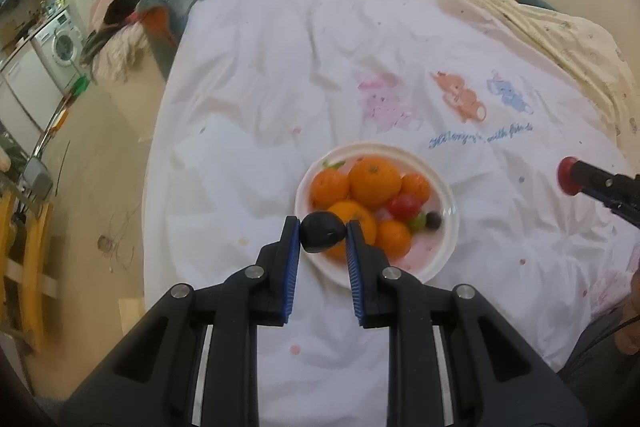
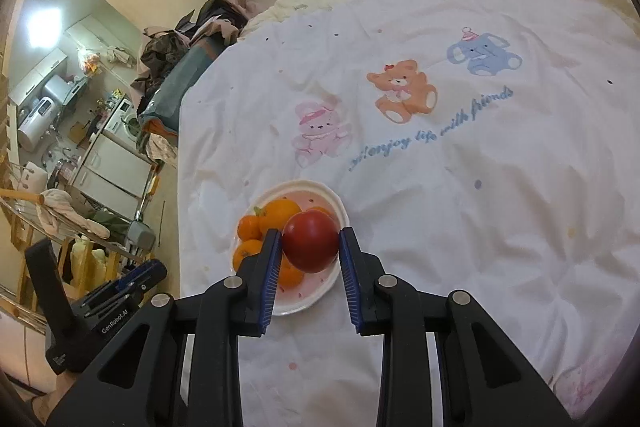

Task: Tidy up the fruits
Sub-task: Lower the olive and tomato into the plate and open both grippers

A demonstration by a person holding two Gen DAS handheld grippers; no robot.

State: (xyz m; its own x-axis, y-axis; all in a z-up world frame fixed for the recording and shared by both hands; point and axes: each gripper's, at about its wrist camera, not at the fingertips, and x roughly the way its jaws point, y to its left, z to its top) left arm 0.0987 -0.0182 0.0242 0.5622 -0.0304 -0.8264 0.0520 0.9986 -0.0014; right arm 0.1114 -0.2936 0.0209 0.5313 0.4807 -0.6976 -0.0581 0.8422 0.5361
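**Both grippers lifted over the plate, each with a fruit**

I have a dark plum (image 1: 322, 235) clamped between the pads of my left gripper (image 1: 322, 237), hanging above the near rim of the white plate (image 1: 447, 223). My right gripper (image 2: 311, 246) is closed on a red tomato (image 2: 311, 246), also above the plate (image 2: 326, 291). In the plate I see several oranges (image 1: 375, 181), a small red fruit (image 1: 405, 206), a green piece (image 1: 417, 223) and a dark grape (image 1: 433, 221) by its right rim. The plate sits on a white quilt (image 1: 280, 87) printed with cartoon animals (image 2: 402, 91) beyond the plate.
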